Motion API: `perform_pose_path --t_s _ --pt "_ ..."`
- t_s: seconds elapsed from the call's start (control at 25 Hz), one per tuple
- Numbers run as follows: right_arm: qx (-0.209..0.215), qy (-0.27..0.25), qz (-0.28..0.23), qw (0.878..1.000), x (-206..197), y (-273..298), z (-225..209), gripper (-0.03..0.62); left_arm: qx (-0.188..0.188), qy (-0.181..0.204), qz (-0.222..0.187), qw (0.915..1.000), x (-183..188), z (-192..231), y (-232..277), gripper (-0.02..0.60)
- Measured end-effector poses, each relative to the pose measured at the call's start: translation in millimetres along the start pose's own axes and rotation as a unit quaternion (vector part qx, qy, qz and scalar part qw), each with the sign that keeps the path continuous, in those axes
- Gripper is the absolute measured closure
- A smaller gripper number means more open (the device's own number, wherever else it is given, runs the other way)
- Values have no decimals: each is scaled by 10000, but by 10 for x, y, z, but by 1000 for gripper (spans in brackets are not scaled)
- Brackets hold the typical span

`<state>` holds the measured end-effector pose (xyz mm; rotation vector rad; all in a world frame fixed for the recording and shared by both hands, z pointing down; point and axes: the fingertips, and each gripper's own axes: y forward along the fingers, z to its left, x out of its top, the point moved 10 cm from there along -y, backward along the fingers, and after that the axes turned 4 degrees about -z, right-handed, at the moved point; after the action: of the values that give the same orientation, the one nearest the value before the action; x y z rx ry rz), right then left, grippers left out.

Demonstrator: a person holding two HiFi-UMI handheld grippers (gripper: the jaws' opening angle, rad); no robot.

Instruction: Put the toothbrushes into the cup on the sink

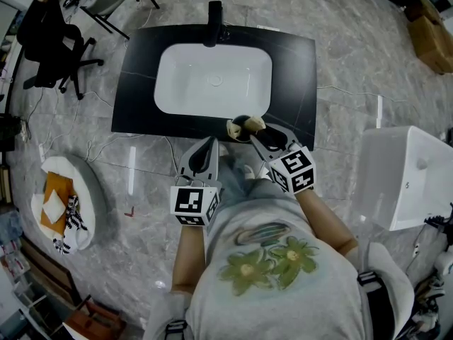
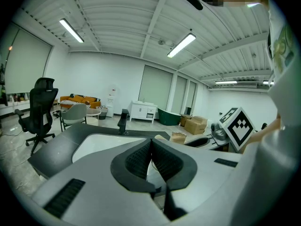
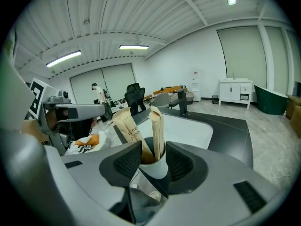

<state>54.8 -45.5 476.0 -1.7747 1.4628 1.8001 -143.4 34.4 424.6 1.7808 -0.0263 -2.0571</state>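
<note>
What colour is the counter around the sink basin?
The counter is black, around a white basin; clearest in the head view.

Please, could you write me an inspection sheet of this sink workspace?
Surface: black countertop with white basin and black faucet.
Job's things: white cup at the countertop's front edge, two paper-wrapped toothbrushes standing in it.
Clutter: nothing seen.
Grippers: left gripper shut, empty; right gripper open, the cup between its jaws.
Cables: thin cable lying right of the countertop.
Surroundings: office chair, cardboard boxes.
</note>
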Motion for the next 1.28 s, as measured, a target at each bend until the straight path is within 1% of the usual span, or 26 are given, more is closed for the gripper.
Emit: perform_pose_path --t_s 0.52,0.68,0.8,1.04,1.28 --pt "-275 -61 -281 9992 14 -240 83 453 -25 -5 -92 10000 -20 -95 -139 563" --pt "-89 2 -368 9993 12 -331 147 453 -37 -3 -100 9999 -44 -144 -190 563" --pt "84 65 -528 9985 71 -409 206 454 -52 0 -112 9999 -41 -177 -216 563" --pt "272 -44 -939 9952 161 -592 290 517 -97 -19 -161 9998 -61 -267 -276 563" --pt "412 -87 -1206 9918 222 -755 337 539 -155 -14 -208 9997 -57 -387 -330 563"
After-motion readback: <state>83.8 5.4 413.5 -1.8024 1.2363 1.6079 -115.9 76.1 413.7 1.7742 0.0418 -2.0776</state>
